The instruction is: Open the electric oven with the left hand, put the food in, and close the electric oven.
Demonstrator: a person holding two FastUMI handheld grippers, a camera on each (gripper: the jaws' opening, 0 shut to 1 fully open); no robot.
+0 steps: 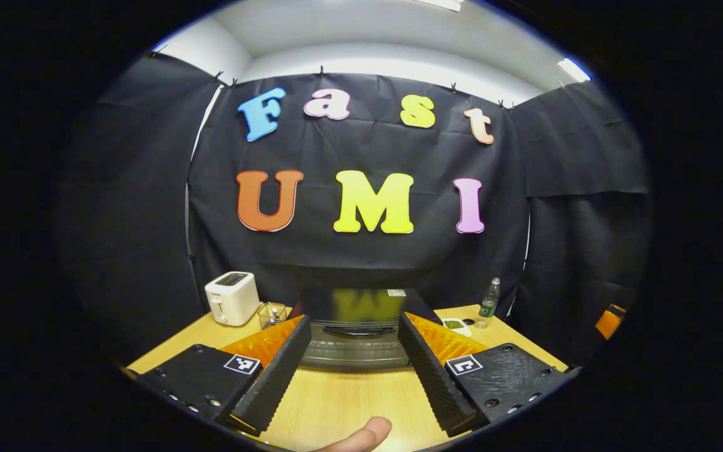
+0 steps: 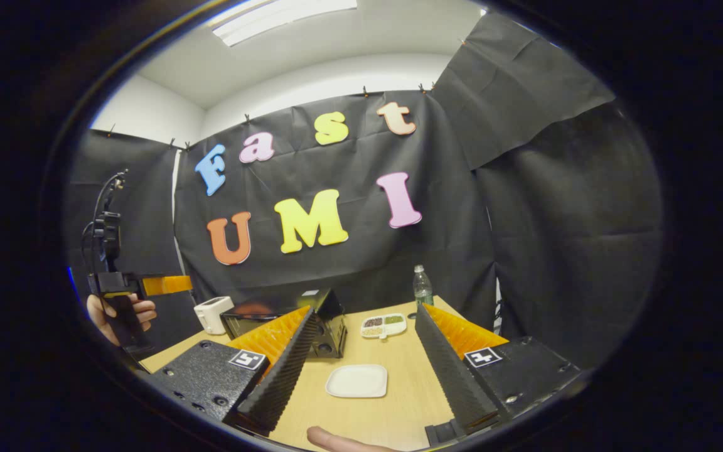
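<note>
1. The left tool (image 1: 354, 339) is hovering above the counter (image 1: 349, 402) with its fingers spread apart and holding nothing, and the electric oven (image 1: 355, 326) is sitting straight ahead between them, door closed, well short of contact. Coming in too high or off-centre could make the fingers slide over the door handle rather than catching it (the handle is reading as a dark bar across the upper door).
2. A white toaster (image 1: 231, 297) and a small wire basket (image 1: 272, 314) are standing ahead and to the left of that tool, near the oven's side; a wide swing while pulling the door could be knocking them.
3. The door is likely dropping forward when pulled, so a tool kept low in front of it could be blocking it.
4. The right tool (image 2: 361, 351) is also standing open and empty over the counter, with a white plate (image 2: 358, 381) lying just ahead between its fingers. I cannot tell whether any food is on it (it is looking bare).
5. Farther ahead, a divided snack tray (image 2: 384, 325) and a bottle (image 2: 422, 285) are standing slightly right of the oven; reaching past the plate could be tipping the bottle.
</note>
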